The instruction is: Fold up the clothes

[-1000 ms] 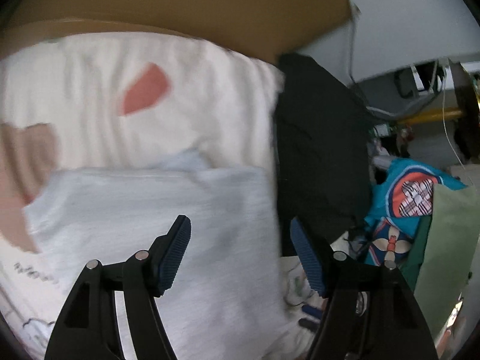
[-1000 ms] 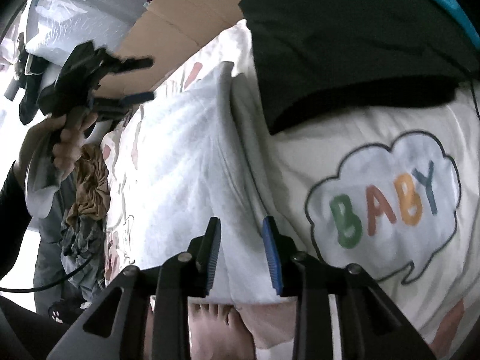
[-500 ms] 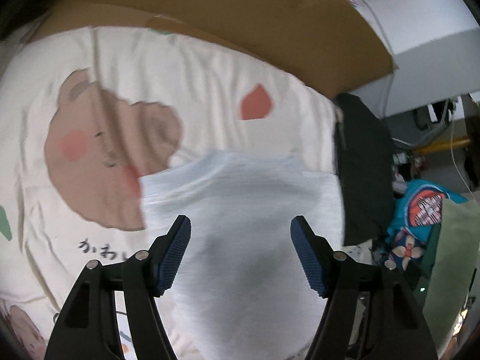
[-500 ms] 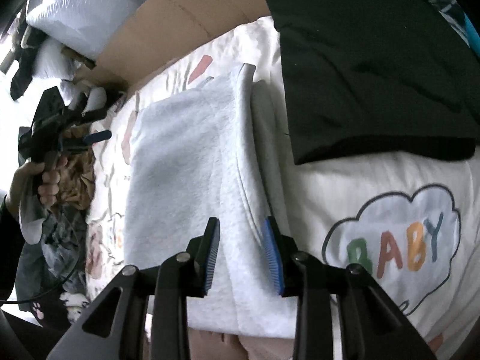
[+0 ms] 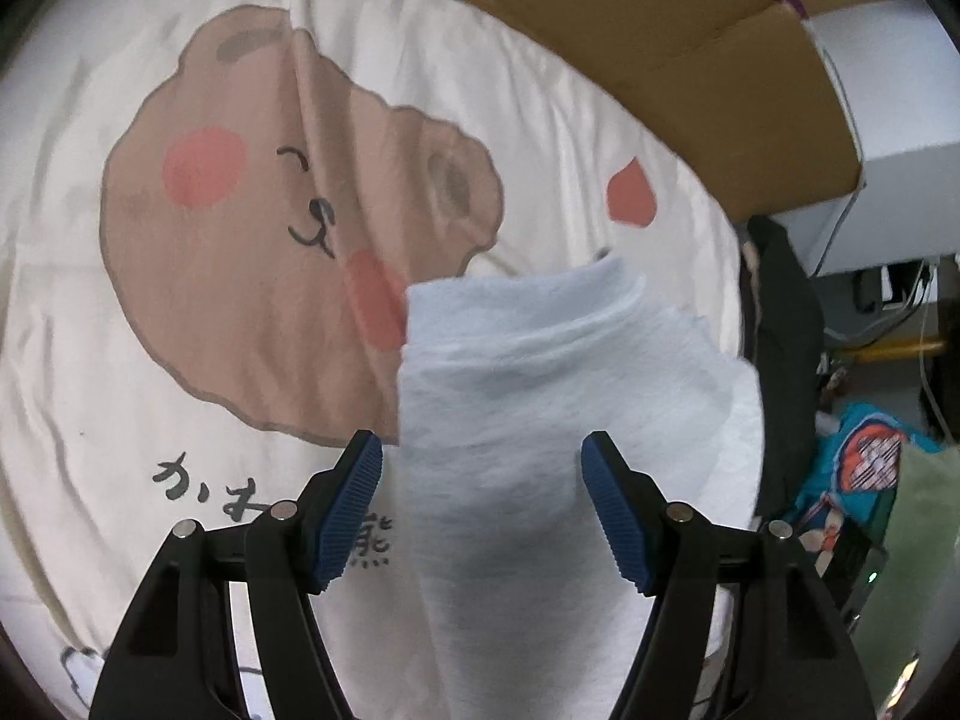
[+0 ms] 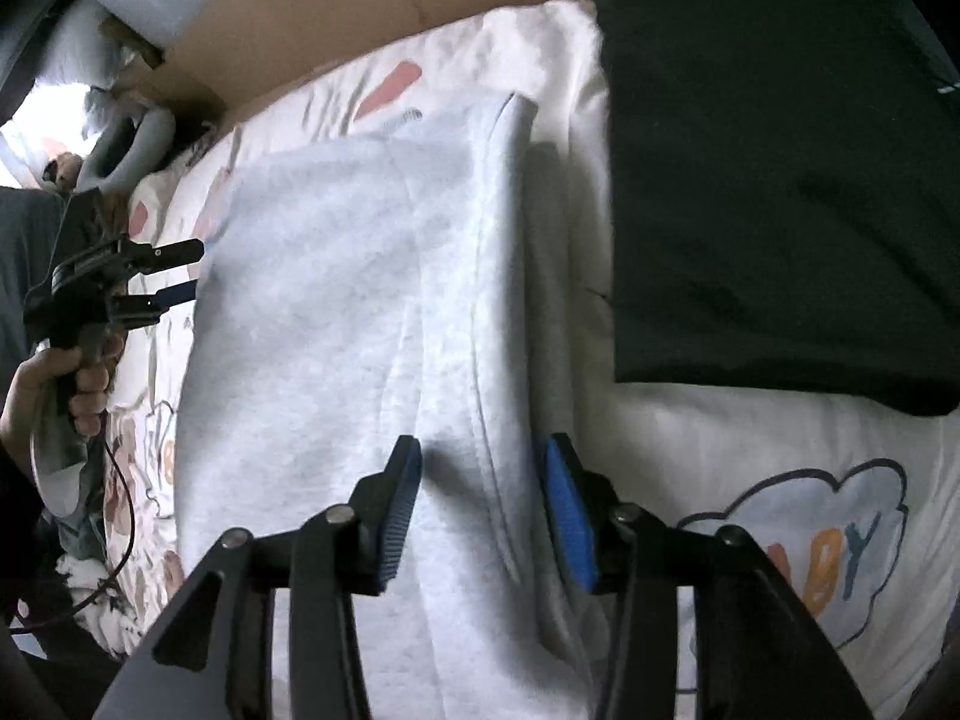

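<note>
The grey garment (image 6: 360, 312) lies at twelve o'clock under both tongs: left gripper (image 5: 480, 504) wide open and empty, right gripper (image 6: 480, 510) opening astride its folded edge.

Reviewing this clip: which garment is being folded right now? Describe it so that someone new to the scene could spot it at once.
Start from the cream bedsheet printed with a bear face and a BABY cloud. The light grey sweatshirt lies flat on it, beside a folded black garment and in front of both open grippers. It is the only pale, fleecy piece there.
</note>
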The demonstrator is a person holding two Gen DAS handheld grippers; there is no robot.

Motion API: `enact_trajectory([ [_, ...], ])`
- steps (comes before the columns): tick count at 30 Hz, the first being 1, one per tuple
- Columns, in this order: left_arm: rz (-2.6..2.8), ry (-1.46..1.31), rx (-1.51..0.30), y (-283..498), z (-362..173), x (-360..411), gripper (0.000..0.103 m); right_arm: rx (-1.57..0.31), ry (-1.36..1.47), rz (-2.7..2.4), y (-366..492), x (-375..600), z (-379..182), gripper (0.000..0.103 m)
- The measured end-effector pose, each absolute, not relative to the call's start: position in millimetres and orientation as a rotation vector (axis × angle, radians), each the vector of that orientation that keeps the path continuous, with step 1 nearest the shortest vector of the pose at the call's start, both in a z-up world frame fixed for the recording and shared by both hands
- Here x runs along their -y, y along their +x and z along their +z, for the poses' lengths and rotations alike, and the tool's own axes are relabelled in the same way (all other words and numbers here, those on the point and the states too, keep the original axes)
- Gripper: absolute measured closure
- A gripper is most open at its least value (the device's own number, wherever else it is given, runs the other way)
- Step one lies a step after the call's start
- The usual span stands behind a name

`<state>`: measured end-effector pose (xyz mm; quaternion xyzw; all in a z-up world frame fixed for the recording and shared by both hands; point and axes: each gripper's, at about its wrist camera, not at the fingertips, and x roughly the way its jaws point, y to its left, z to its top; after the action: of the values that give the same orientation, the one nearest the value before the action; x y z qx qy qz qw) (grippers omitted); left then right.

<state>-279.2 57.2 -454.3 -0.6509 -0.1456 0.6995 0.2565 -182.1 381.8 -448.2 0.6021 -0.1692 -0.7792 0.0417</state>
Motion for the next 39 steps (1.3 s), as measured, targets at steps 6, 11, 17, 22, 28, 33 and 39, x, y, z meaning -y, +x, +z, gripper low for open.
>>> enact_trajectory([
  [6,1.883,-1.717,0.396,-282.7,-457.9,-60.9,0.034,0.482,1.853,-2.406,-184.8,-385.5,-456.4,0.067],
  [11,1.941,-1.641,0.362,-295.6,-448.8,-67.0,0.034,0.511,1.853,-2.411,-181.9,-396.0,-456.2,0.072],
  [17,1.966,-1.671,0.358,-300.3,-451.1,-59.6,0.034,0.564,1.863,-2.436,-174.9,-410.9,-450.2,0.072],
  [22,1.923,-1.691,0.35,-280.3,-445.3,-55.0,0.034,0.605,1.848,-2.429,-170.2,-417.4,-442.7,0.073],
  [28,1.859,-1.72,0.329,-248.6,-440.1,-55.6,0.034,0.645,1.808,-2.414,-171.7,-412.1,-429.8,0.073],
  [33,1.787,-1.753,0.332,-222.8,-438.8,-54.3,0.034,0.605,1.817,-2.381,-166.1,-405.6,-424.0,0.067],
  [39,1.732,-1.797,0.345,-194.8,-442.4,-45.3,0.034,0.527,1.858,-2.344,-152.8,-396.8,-431.5,0.065],
])
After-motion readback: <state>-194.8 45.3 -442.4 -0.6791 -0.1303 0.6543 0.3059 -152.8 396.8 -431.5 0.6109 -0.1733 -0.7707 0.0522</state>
